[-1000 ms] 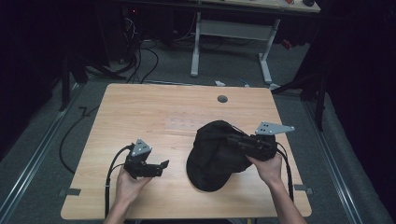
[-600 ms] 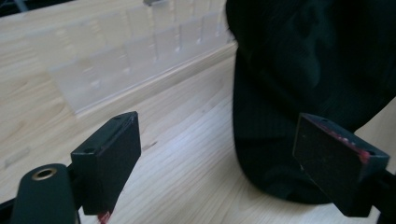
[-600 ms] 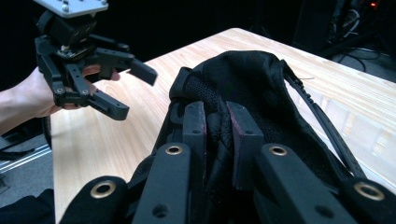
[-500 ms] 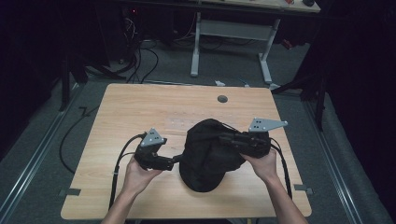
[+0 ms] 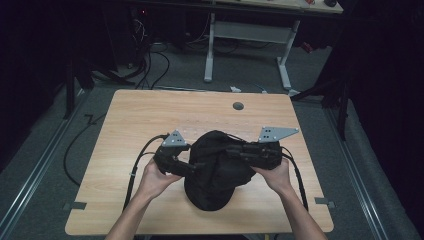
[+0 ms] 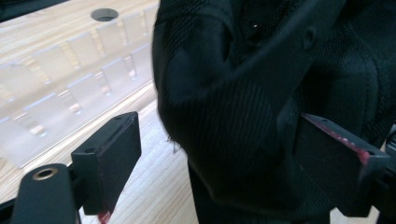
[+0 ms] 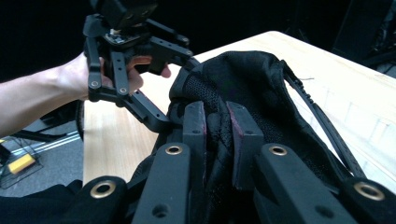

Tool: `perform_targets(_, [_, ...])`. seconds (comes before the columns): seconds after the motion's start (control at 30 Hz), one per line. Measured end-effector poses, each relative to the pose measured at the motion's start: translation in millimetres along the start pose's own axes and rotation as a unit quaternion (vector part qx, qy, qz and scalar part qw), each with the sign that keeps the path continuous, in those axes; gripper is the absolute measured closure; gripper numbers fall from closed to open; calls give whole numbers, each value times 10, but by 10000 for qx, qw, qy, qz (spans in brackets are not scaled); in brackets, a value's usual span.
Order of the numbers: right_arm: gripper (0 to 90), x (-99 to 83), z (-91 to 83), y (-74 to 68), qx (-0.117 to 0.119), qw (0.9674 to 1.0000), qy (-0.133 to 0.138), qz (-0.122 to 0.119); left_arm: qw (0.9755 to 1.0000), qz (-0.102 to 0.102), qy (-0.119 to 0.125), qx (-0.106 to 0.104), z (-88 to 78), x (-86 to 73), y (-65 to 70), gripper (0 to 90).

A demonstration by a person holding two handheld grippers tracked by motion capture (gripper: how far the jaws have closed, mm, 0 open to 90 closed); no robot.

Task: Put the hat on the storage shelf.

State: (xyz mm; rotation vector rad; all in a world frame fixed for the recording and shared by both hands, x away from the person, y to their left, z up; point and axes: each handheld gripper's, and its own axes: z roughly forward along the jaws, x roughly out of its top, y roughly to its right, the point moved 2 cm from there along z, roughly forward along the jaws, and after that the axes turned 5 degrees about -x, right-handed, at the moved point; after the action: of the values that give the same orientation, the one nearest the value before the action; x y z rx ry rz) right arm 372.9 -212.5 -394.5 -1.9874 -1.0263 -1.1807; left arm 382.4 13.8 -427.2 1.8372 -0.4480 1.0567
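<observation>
A black fabric bag (image 5: pixel 212 175) lies crumpled on the wooden table (image 5: pixel 130 125), near its front middle. My right gripper (image 5: pixel 236 150) comes in from the bag's right and is shut on a fold of its cloth (image 7: pixel 218 126). A black strap (image 7: pixel 322 126) trails off the bag's far side. My left gripper (image 5: pixel 192 168) is at the bag's left edge and stands open. In the left gripper view its jaws stand wide apart, with a bulge of the bag (image 6: pixel 224 140) reaching between them. The left gripper (image 7: pixel 161 122) also shows in the right gripper view, held by a hand.
A round cable hole (image 5: pixel 238 106) sits near the table's far edge. A clear ridged plastic strip (image 6: pixel 70 79) lies on the wood behind the bag. Beyond the table stand a white desk frame (image 5: pixel 247 45) and floor cables (image 5: pixel 150 60). The gripper cable (image 5: pixel 135 167) loops at the left.
My left gripper has moved right from the bare table up to the bag's left edge. My right gripper has carried the bag a little leftward, bunching it higher.
</observation>
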Motion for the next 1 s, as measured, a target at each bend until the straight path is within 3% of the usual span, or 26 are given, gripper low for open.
perform_targets(0.27, [794,13,44,-12,135,9999,0,-75,9996,-83,-164,-212,23,-12,5,191])
perform_targets(0.47, [794,47,54,-3,128,9998,25,-149,9992,-72,-212,-326,-19,-5,22,308])
perform_targets(0.6, [793,88,69,-4,-7,9997,29,-247,9985,-31,-275,-470,-61,-12,66,433])
perform_targets(0.77, [793,121,86,-11,-172,9994,27,-297,9978,-32,-361,-555,-87,-22,92,511])
perform_targets(1.0, [791,165,125,8,-329,9989,66,-316,9968,125,-499,-613,-136,-35,152,654])
